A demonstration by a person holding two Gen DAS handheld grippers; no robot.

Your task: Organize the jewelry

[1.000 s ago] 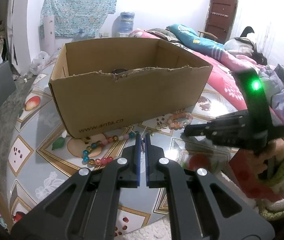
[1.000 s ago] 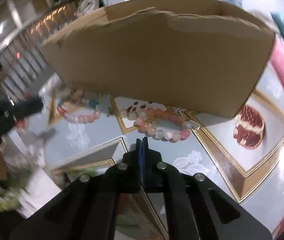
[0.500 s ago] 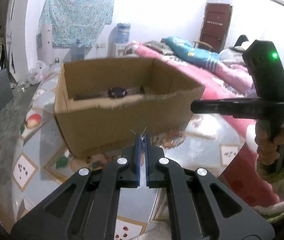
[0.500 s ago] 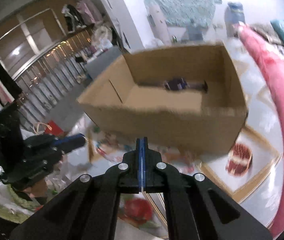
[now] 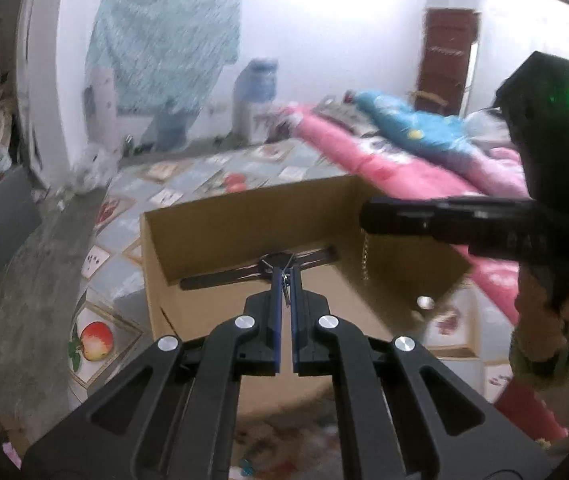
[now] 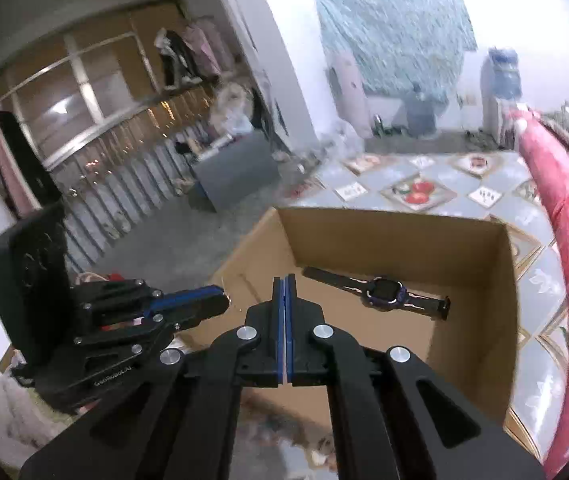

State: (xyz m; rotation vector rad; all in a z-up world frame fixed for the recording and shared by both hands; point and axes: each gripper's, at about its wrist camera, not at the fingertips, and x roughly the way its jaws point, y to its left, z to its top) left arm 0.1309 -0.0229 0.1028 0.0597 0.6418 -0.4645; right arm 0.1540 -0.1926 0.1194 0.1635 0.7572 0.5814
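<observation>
- Your left hand-held gripper (image 5: 284, 280) is all but closed, pinching a small metal piece at its fingertips; too small and blurred to name, some bit of jewelry.
- It points down over the near wall of the box (image 5: 244, 216), its tips in line with the watch (image 5: 280, 260) lying inside.
- Your right hand-held gripper (image 6: 284, 280) has its blue pads pressed together. From its own camera nothing shows between them.
- From the left camera, a thin gold chain (image 5: 364, 256) hangs down from the right gripper's tip, over the box's right end. So that gripper does hold the chain.
- The box is open-topped cardboard, standing on a bench (image 6: 424, 192) covered in a fruit-print cloth.
- The watch, dark strap with a purple-rimmed face, lies flat on the box floor near the far wall (image 6: 384, 292).
- A pale bead (image 5: 424, 302) shows just outside the box's right corner; whether it rests on the bench or hangs I cannot tell.
- Your right hand (image 5: 544, 300), in a green knit cuff, grips the handle.
- A pink-covered bed (image 6: 556, 216) runs along the right of the bench.
</observation>
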